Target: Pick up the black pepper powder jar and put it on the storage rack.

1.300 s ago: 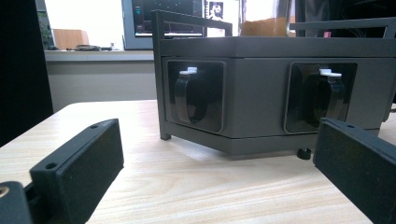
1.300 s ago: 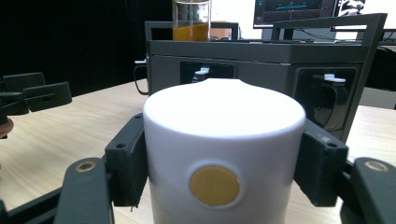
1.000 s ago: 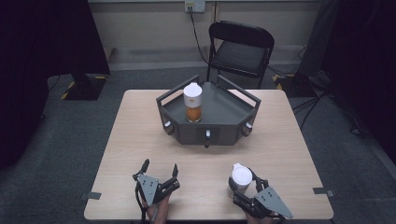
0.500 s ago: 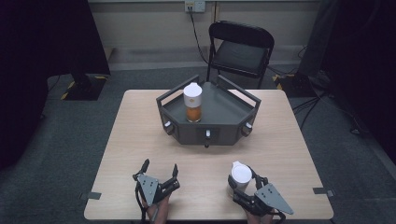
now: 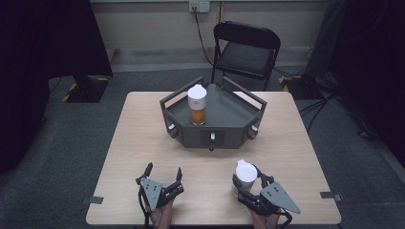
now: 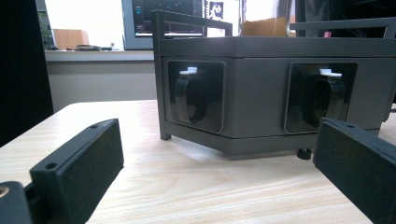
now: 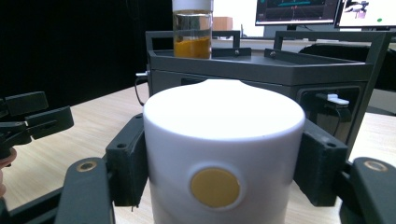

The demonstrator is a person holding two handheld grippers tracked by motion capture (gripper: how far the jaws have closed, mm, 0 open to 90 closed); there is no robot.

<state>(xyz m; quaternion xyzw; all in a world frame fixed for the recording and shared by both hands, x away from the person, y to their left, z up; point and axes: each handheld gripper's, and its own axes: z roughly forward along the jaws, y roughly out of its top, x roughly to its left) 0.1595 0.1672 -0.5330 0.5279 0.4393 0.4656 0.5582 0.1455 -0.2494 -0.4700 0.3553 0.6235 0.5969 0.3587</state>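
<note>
a white container (image 7: 223,154) with a round yellow spot on its side is clamped between the two black jaws of the right gripper (image 5: 249,183), one pad pressed against each side of it. in the high view the container (image 5: 246,174) is held upright at the near right part of the wooden table (image 5: 114,157), its white top standing above the fingers.

the left gripper (image 5: 163,175) is held low over the near left part of the table, its jaws spread wide apart with nothing but bare table between them. in the left gripper view, the fingers (image 6: 84,163) are seen far apart at either edge, and the dark grey hexagonal stand (image 6: 261,93) is seen ahead of them, beyond the fingertips, with two black knobs recessed in its front faces.

ahead of the right gripper's fingers, well apart from them, a jar (image 5: 197,105) with a white lid and orange contents is stood upright on top of the stand (image 5: 229,129). a black folding chair (image 5: 248,47) is placed behind the table.
</note>
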